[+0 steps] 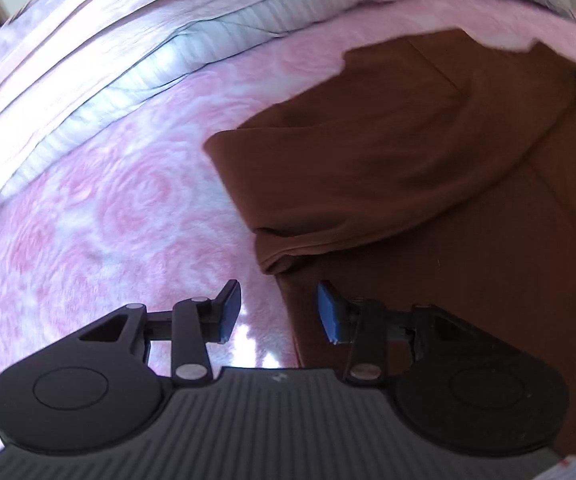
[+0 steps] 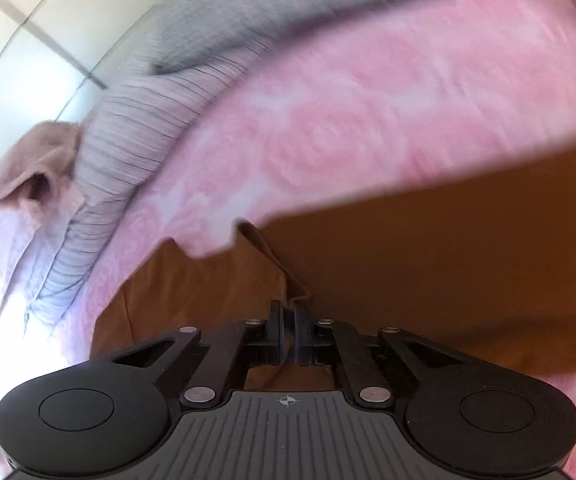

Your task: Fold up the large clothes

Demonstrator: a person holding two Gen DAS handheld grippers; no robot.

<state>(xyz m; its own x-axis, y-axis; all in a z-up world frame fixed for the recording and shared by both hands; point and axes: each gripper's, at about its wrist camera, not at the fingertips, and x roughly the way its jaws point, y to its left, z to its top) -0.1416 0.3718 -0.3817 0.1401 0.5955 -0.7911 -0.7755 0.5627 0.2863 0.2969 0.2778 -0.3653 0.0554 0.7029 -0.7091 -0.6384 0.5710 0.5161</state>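
A large brown garment [image 1: 427, 168] lies partly folded on a pink rose-patterned blanket [image 1: 128, 208]. In the left wrist view its folded left edge runs down toward my left gripper [image 1: 278, 294]. That gripper stands open just above this edge, its blue pads [image 1: 329, 314] apart and not pressing on the cloth. In the right wrist view the brown garment [image 2: 447, 248] fills the lower right. My right gripper [image 2: 288, 314] is shut on a raised ridge of the brown cloth, which runs straight into the closed jaws.
Striped grey-white bedding [image 1: 100, 92] is bunched along the far side of the blanket. In the right wrist view this striped bedding [image 2: 128, 148] lies beside a beige cloth [image 2: 36, 172], with a pale wall or wardrobe [image 2: 48, 32] behind.
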